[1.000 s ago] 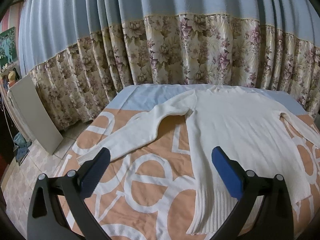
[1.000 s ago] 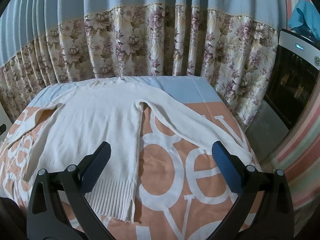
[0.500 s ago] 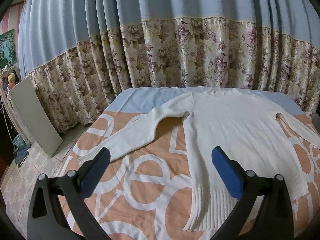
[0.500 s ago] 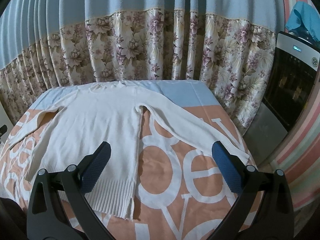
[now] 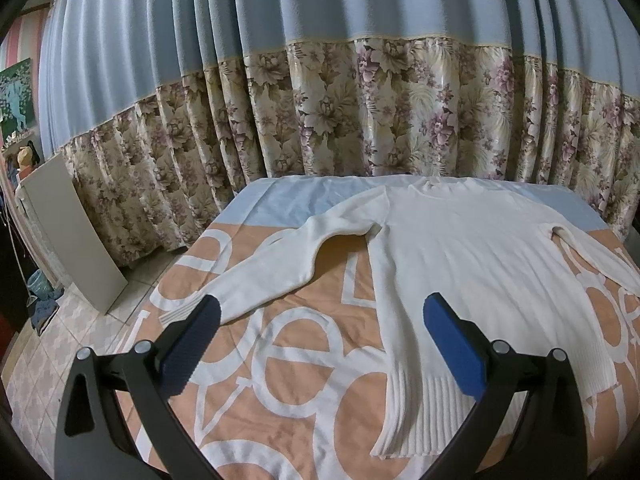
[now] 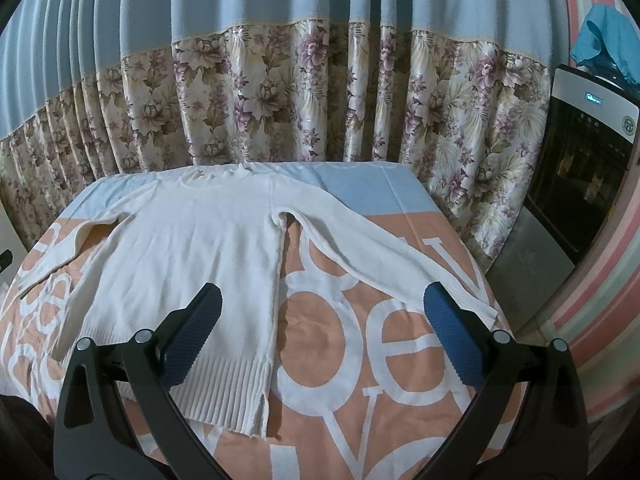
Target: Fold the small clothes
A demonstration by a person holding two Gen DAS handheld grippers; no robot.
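A cream knit sweater (image 5: 460, 256) lies flat on the table, collar at the far edge, both sleeves spread outward and toward me. It also shows in the right wrist view (image 6: 192, 248). My left gripper (image 5: 320, 320) is open and empty, hovering above the table near the sweater's left side and its left sleeve (image 5: 272, 276). My right gripper (image 6: 320, 320) is open and empty, hovering near the ribbed hem (image 6: 232, 396) and the right sleeve (image 6: 384, 260).
The table wears an orange cloth with big white letters (image 6: 360, 360) and a pale blue band at the far edge (image 5: 280, 204). Floral curtains (image 5: 360, 112) hang behind. A white board (image 5: 76, 236) leans at left; a dark appliance (image 6: 580, 168) stands at right.
Both grippers have drawn back and up a little, so the sweater sits slightly lower and farther in both views. Jaws stay open and the sweater has not moved.
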